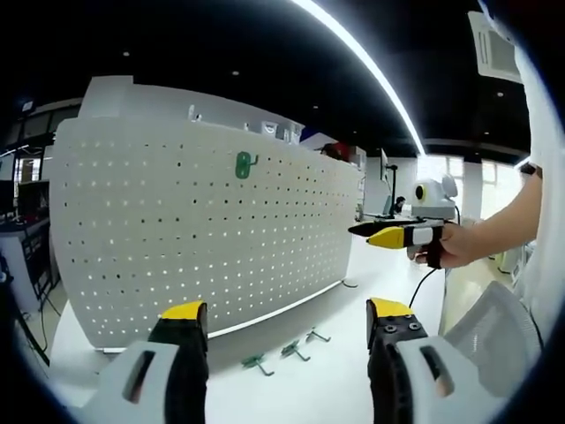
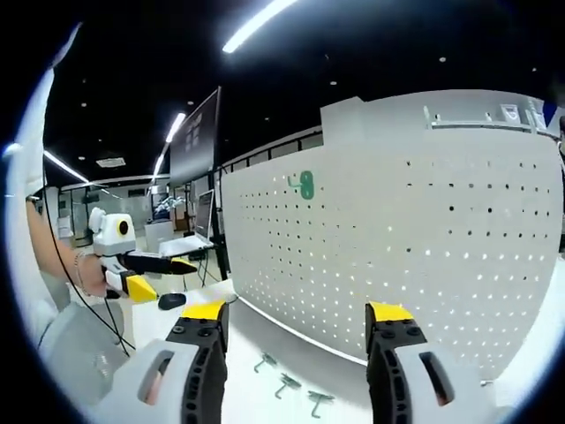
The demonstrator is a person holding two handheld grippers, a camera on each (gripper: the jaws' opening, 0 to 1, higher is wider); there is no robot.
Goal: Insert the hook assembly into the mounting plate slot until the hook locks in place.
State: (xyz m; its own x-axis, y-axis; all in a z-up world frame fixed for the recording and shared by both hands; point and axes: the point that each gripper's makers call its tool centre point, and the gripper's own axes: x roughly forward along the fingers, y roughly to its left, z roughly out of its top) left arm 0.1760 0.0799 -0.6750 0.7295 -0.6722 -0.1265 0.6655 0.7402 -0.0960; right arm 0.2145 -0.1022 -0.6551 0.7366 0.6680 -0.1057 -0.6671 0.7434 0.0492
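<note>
While both claws gape empty, three hooks [image 1: 282, 352] on table between left claw [image 1: 287, 322] tips.

I found no readable text, label or number on the pegboard [image 1: 203, 230] or elsewhere.

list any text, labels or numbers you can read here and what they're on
No text can be read in either view.
The dark hanging panel behind the white pegboard carries pale marks, too blurred to read.
The green hook mounted on the pegboard, the three loose hooks on the table and the grippers' yellow-tipped jaws show no lettering.
</note>
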